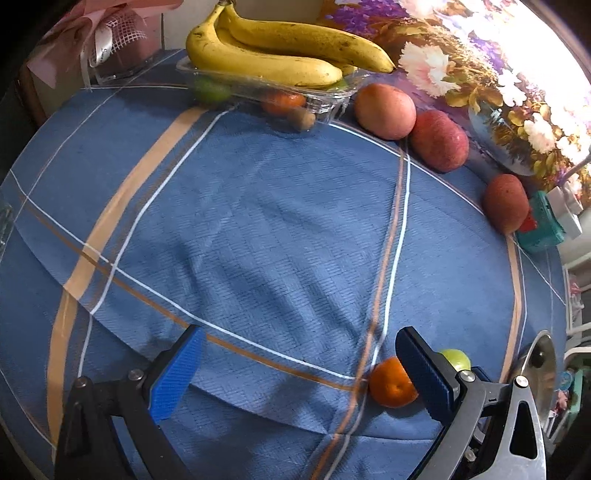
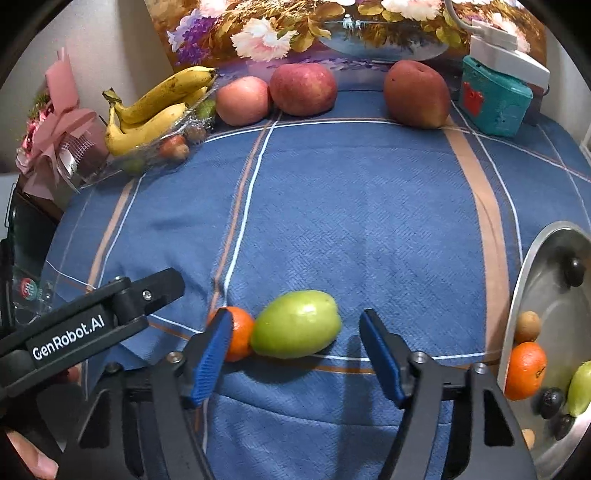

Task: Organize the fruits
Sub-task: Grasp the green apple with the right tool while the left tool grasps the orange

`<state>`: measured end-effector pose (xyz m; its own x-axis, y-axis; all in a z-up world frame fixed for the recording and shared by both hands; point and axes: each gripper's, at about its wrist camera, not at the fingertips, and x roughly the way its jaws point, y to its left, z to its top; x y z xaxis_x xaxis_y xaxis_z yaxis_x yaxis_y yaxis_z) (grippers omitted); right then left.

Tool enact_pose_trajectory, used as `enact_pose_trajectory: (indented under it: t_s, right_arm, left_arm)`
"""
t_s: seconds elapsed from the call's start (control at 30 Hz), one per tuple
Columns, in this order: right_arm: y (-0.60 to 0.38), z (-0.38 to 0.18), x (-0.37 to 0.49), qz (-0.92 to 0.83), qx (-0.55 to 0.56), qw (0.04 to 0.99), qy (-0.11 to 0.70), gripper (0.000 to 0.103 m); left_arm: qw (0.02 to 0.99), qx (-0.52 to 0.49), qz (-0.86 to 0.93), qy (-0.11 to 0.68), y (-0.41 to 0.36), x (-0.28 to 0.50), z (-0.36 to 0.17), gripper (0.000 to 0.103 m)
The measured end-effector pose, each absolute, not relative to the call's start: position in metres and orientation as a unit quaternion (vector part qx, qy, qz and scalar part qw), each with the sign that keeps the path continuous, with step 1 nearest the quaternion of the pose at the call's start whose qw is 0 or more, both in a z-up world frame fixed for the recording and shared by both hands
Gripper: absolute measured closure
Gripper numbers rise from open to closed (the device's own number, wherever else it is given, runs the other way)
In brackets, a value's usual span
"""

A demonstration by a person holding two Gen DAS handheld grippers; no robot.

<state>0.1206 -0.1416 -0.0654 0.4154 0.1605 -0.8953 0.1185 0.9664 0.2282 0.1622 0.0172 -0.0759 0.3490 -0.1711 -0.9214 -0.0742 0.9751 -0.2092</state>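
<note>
Green fruit (image 2: 296,324) lies on the blue checked tablecloth (image 2: 351,206), touching a small orange (image 2: 238,338) on its left. My right gripper (image 2: 295,363) sits low over the cloth, blue pads (image 2: 209,363) either side of the green fruit. Jaws are apart, neither pad pressing on it: there is a clear gap on the right side, and the left pad sits in front of the orange, so I cannot tell if it touches that one.

In the left wrist view the same orange (image 1: 392,382) and green fruit (image 1: 458,359) show just beside and behind the right-hand pad of my left gripper (image 1: 299,376). Its jaws are wide apart over bare cloth (image 1: 258,221), nothing between them. The left gripper's black body with white lettering (image 2: 70,338) shows at the left of the right wrist view, and a fingertip (image 2: 35,461) at the bottom corner.

A steel bowl (image 2: 532,266) sits at the right edge, holding an orange (image 2: 524,371), a kiwi-like brown fruit (image 2: 527,326), another green fruit (image 2: 580,387) and some small dark ones (image 2: 552,402).

At the far side: a clear plastic tray (image 1: 258,86) with bananas (image 1: 273,48) on top and small fruits under them, then three red apple-like fruits (image 1: 439,140) in a row along the back. Teal box (image 2: 495,99) at the far right with a white plug block (image 2: 506,55) on it. Pink wrapped bouquet (image 2: 62,136) at the far left. Flower picture (image 2: 332,26) behind.
</note>
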Motion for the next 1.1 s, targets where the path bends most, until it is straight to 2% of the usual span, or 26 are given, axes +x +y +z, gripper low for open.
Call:
enact_pose_trajectory:
  t_s: [0.07,0.13,0.23,0.97,1.07,1.1]
  right_arm:
    - [-0.142,-0.066,0.120,0.015,0.137,0.830,0.540,0.035]
    - [-0.142,-0.065,0.120,0.022,0.146,0.829,0.539,0.043]
    - [-0.143,-0.064,0.119,0.014,0.141,0.829,0.542,0.051]
    - [-0.157,-0.060,0.106,0.007,0.161,0.830,0.534,0.051]
    - [-0.170,-0.058,0.096,-0.007,0.170,0.827,0.536,0.052]
    - [-0.175,-0.057,0.092,-0.012,0.173,0.825,0.537,0.052]
  left_arm:
    - [0.812,-0.115,-0.034,0.571,0.017,0.162,-0.076,0.000]
    - [0.811,-0.122,-0.036,0.571,0.016,0.162,-0.075,0.000]
    - [0.808,-0.128,-0.038,0.573,0.017,0.162,-0.075,0.000]
    - [0.795,-0.137,-0.073,0.586,-0.001,0.152,-0.075,0.001]
    - [0.791,-0.134,-0.081,0.591,-0.008,0.151,-0.077,0.008]
    - [0.791,-0.131,-0.083,0.592,-0.010,0.150,-0.078,0.014]
